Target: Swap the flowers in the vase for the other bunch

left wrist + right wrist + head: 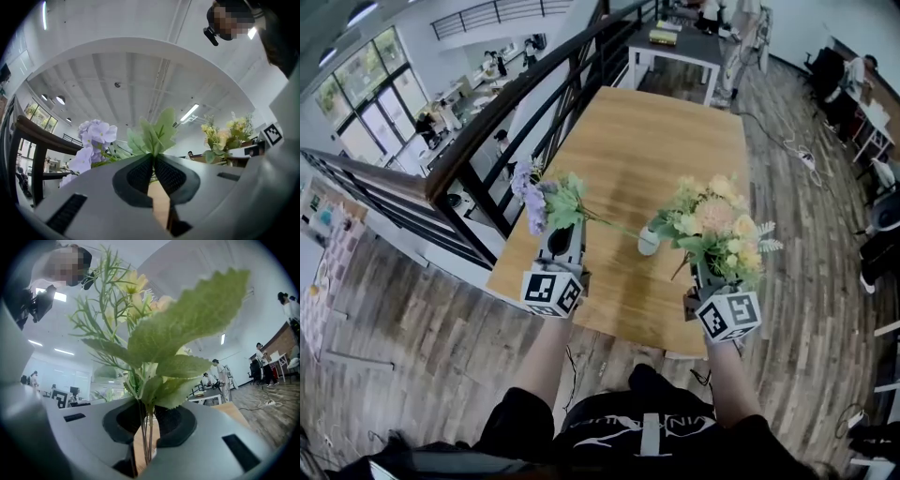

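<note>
**Holding both bunches beside the vase**

Left claw [153, 158]: clenched on the leafy stem of the purple bunch [534, 195]. Its blooms lie left of centre in the head view, and one thin stem runs rightward and down toward the small white vase [648, 242].

Right claw [148, 414]: clenched on several thin stems of the yellow bunch [713, 223]. This bunch rises right of centre, with its outer leaves close to the vase.

The vase stands on the wooden counter [649, 131], between the two claws and near the counter's lower edge.

Step in hand, as judged: the exchange at the vase mouth. Nothing steadies the vase, so any stem should travel along the vase's own axis; a sideways drag would likely tip it. Keep the two bunches apart so the foliage does not tangle, and keep both grips firm until the stems are seated.

Hard to make out:
- Whether the tip of the purple stem sits inside the vase mouth or just beside it.
- The vase mouth itself, which is partly masked by yellow-bunch leaves.
- The tips of the right claw, which foliage covers in the head view.
</note>
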